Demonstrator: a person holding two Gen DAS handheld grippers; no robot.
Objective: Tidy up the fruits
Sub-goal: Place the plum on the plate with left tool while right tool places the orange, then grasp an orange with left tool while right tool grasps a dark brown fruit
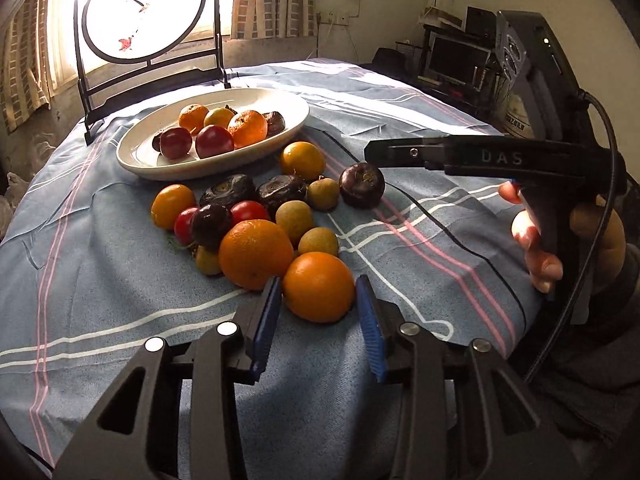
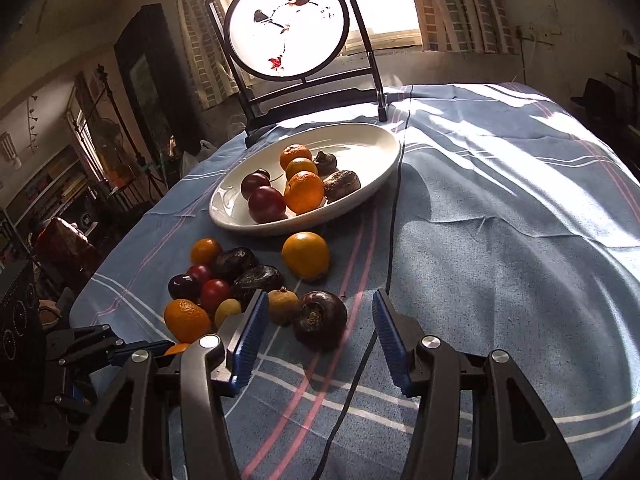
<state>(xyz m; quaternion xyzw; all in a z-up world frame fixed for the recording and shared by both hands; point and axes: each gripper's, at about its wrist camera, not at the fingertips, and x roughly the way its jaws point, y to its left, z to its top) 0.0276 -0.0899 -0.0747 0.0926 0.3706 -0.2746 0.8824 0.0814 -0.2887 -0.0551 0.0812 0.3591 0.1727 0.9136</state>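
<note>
A white oval plate (image 1: 136,152) (image 2: 384,148) holds several fruits: oranges, red plums and dark water chestnuts. In front of it a loose pile of fruits lies on the cloth. My left gripper (image 1: 318,312) is open, its blue pads on either side of an orange (image 1: 318,286) at the near edge of the pile; contact cannot be told. My right gripper (image 2: 320,332) is open just above and around a dark round fruit (image 2: 320,318) (image 1: 362,185), with a small brown longan (image 2: 282,305) beside its left pad. The right gripper's body shows in the left wrist view (image 1: 500,156).
A blue striped tablecloth (image 2: 500,240) covers the round table. A dark-framed round screen (image 1: 148,8) (image 2: 288,24) stands behind the plate by the window. Shelves and furniture surround the table. A cable (image 2: 392,216) lies across the cloth.
</note>
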